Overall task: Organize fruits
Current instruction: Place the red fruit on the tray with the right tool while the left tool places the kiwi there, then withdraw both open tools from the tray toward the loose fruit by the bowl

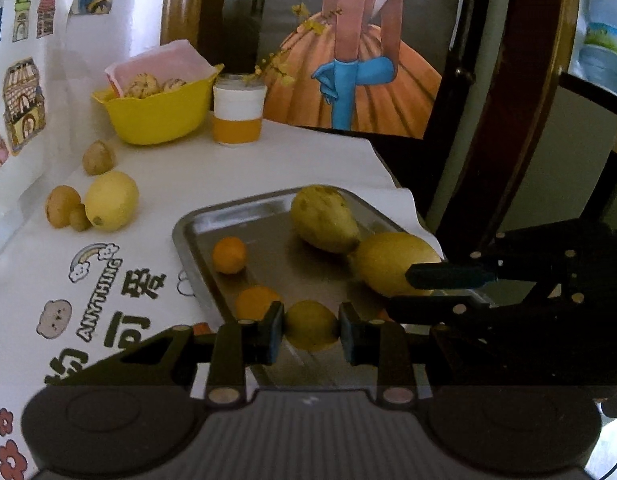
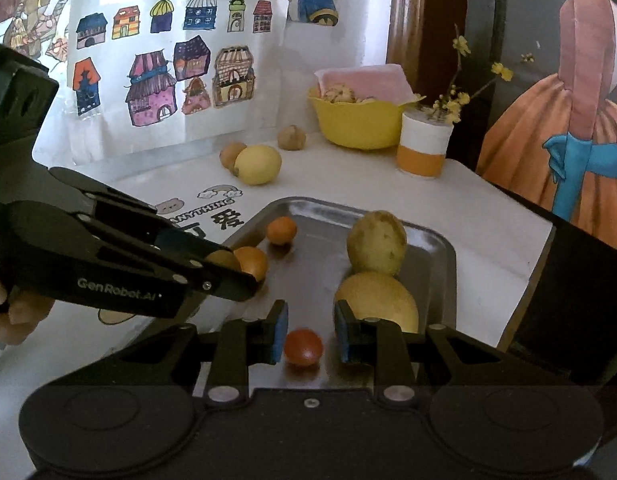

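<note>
1. The left tool (image 1: 311, 330) is clenched on a small round yellow-green citrus fruit (image 1: 311, 325), its blue pads touching the fruit on both sides, low over the near edge of the shallow rectangular steel tray (image 1: 196, 220) on the white printed counter (image 1: 268, 160).
2. That fruit looks light and firm with a smooth, slightly slippery rind; I judge a hold across its widest middle safest, since a round body can squirt out of flat pads.
3. The right tool (image 2: 311, 332) stands released, jaws apart around a small red tomato-like fruit (image 2: 303, 347) on the tray, touching neither side. This one looks soft-skinned and should take only gentle pressure.
4. Already on the tray: a large yellow lemon (image 1: 392, 262), a speckled yellow-green pear (image 1: 322, 218) and two small oranges (image 1: 229, 255).
5. A second lemon (image 1: 111, 200) and brown nut-like fruits (image 1: 62, 206) wait on the counter.
</note>
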### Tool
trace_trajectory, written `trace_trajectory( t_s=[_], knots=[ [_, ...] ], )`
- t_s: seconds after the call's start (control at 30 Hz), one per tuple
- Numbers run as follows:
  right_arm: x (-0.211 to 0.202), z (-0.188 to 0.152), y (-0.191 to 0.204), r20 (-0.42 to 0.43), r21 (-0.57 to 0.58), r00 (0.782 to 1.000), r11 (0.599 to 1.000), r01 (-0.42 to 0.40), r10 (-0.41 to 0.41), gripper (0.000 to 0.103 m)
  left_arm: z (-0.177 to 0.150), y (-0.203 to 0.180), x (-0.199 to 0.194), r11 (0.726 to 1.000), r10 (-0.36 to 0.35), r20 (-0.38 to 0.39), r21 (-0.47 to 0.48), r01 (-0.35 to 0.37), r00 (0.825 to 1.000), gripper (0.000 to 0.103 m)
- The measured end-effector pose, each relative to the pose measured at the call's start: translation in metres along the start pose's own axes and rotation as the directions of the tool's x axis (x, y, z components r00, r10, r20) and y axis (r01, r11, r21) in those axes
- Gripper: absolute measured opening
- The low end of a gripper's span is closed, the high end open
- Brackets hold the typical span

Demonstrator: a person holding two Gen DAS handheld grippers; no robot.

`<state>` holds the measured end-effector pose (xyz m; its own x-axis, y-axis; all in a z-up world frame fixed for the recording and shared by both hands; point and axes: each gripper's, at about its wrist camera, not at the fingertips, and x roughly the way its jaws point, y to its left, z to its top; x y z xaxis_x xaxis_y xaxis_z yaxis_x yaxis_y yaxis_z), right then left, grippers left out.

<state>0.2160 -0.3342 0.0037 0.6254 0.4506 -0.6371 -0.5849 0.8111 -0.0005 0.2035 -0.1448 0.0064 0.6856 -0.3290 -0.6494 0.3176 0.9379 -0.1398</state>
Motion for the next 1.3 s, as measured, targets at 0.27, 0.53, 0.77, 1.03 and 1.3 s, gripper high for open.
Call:
trace_trajectory(
  t_s=[0.27, 0.53, 0.77, 1.03, 1.3],
  knots=[
    [-0.002, -0.012, 0.001, 0.003, 0.009, 1.0, 1.0, -0.002, 0.002, 0.034, -0.007, -0.003, 0.005, 1.0, 0.022, -0.032, 0.02, -0.021, 0.999, 0.032],
    [-0.025, -0.013, 0.007, 0.031, 0.034, 0.999, 0.999, 0.032, -0.033, 0.069, -0.01, 0.0, -0.004, 0.999, 0.031, -0.033, -0.005, -0.032, 0.999, 0.039],
    [-0.066, -0.007, 0.021, 0.057, 0.069, 0.996, 0.995, 0.067, -0.071, 0.097, -0.01, 0.007, -0.039, 0.998, 0.024, 0.025, -0.053, -0.023, 0.999, 0.082],
    [-0.119, -0.001, 0.06, -0.006, 0.094, 0.993, 0.988, 0.12, -0.12, 0.102, -0.021, 0.015, -0.099, 0.999, 0.049, 0.072, -0.026, -0.047, 0.996, 0.1],
    [-0.15, 0.006, 0.122, -0.181, 0.066, 0.982, 0.996, 0.062, -0.049, 0.102, -0.032, 0.038, -0.16, 0.995, 0.09, -0.011, 0.05, -0.089, 0.996, 0.102]
  ],
)
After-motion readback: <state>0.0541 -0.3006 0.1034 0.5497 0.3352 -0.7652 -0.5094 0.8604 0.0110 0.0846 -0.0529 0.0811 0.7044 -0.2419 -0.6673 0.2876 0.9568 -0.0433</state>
